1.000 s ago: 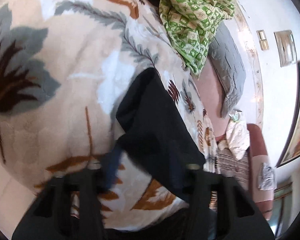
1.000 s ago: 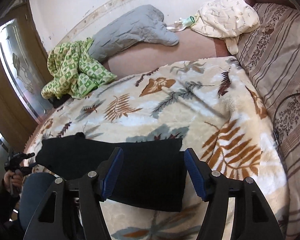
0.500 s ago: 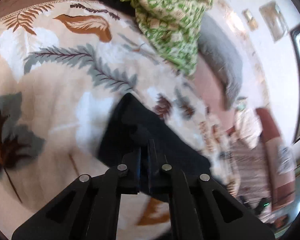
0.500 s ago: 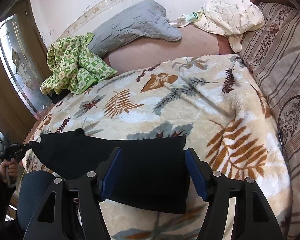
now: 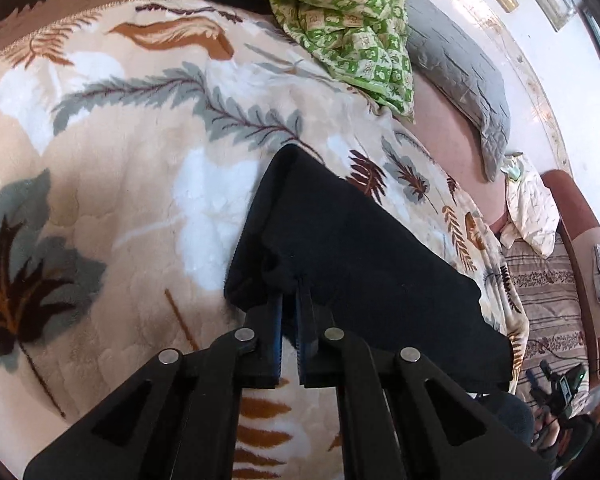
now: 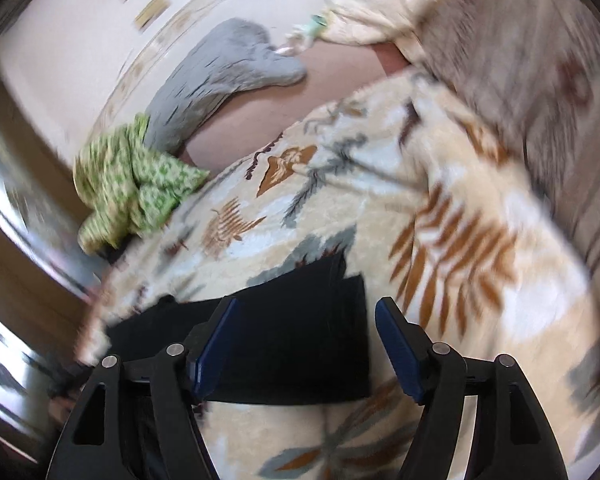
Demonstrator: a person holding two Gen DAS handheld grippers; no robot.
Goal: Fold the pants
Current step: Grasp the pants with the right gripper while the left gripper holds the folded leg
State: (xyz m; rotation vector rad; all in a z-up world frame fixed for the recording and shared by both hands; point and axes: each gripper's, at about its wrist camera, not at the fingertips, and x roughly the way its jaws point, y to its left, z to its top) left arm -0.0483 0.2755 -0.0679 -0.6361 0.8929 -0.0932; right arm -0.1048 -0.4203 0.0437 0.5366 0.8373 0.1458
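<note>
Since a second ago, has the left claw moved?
Yes. The left claw closed on the black pants and swung toward the green quilt.

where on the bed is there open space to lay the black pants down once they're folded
Bare leaf-print blanket lies left of the black pants, which the left gripper pinches. More lies right of them, toward the striped cover. The far corner is crowded by the green cloth and grey pillow.

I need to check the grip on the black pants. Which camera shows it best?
Left wrist view: the left gripper is sharp and shut on the black pants. Right wrist view is blurred, showing the pants under the open right gripper.
</note>
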